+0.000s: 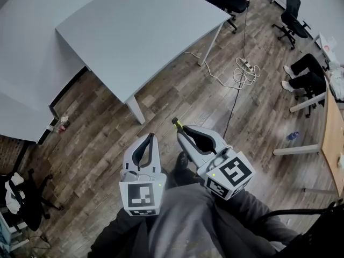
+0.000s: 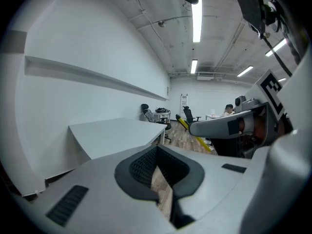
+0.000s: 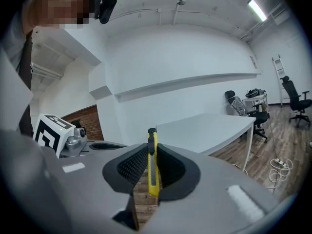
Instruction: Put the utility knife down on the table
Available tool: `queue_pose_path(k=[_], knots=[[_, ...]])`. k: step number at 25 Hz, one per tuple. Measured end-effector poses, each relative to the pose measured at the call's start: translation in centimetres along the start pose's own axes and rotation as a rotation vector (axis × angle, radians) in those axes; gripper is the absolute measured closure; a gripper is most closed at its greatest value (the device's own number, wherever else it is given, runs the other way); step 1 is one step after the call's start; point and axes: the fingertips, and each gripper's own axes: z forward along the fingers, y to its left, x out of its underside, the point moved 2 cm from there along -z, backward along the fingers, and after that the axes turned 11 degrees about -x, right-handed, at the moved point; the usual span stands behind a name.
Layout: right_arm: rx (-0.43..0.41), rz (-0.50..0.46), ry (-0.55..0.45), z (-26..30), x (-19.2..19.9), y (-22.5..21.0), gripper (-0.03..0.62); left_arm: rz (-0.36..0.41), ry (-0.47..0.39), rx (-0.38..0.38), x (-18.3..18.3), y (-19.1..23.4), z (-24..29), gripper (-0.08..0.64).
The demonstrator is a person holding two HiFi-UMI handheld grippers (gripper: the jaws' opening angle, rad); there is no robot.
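Observation:
A yellow utility knife (image 3: 152,162) stands upright between the pads of my right gripper (image 3: 152,150), which is shut on it. In the head view its dark tip (image 1: 175,121) sticks out past the right gripper (image 1: 183,131), above the wooden floor. The large grey table (image 1: 140,31) lies ahead and to the left, a step away from both grippers. My left gripper (image 1: 151,138) hangs beside the right one, shut with nothing in it. Its closed pads (image 2: 146,165) show only a thin slit of floor between them. The knife (image 2: 195,133) also shows in the left gripper view.
A white power strip with coiled cable (image 1: 244,69) lies on the floor past the table's right leg (image 1: 208,46). Office chairs (image 1: 293,15) stand at the far right, near a seated person's legs (image 1: 303,74). A wooden desk (image 1: 332,138) runs along the right edge. A dark chair (image 1: 24,198) is at lower left.

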Motion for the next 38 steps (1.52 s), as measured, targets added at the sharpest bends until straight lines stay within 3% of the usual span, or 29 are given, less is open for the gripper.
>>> queue_pose_path(k=[23, 28, 38], knots=[[-0.038, 0.073, -0.045, -1.0, -2.1, -14.3, 0.535, 0.083, 0.09, 0.001, -3.0, -7.2, 12.3, 0.557], [-0.028, 0.088, -0.048, -0.4, -2.5, -16.2, 0.535, 0.07, 0.081, -0.036, -3.6, -5.8, 14.6, 0.557], [-0.011, 0.082, -0.025, 4.5, -3.6, -19.8, 0.535, 0.066, 0.06, -0.004, -4.8, -3.1, 20.2, 0.557]])
